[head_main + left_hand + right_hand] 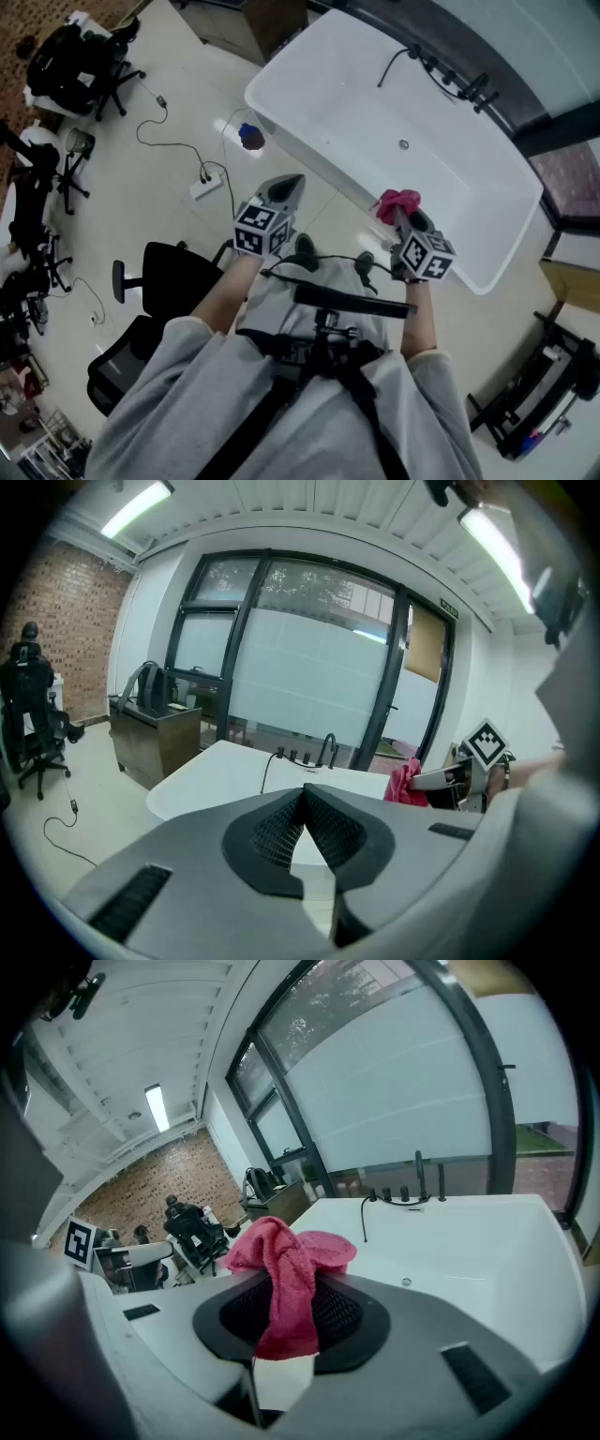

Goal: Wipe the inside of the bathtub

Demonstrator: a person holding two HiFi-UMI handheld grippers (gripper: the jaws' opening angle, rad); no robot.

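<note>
The right gripper point(286, 1314) clamps a pink cloth point(284, 1274) between its jaws, held at what seems to be the near rim of the white tub point(361, 103). The left gripper point(305, 797) is closed, tips touching and empty, beside the tub over the floor point(159, 202).

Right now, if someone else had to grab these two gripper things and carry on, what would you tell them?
Left gripper: shut, empty, held in the air on the floor side.
Right gripper: shut on the pink cloth, up by the near rim.
Bathtub: straight ahead; the cloth is not touching it.
Done: cloth is in the jaws.
Left: lower the cloth in and wipe the inside, apparently all of it.
</note>
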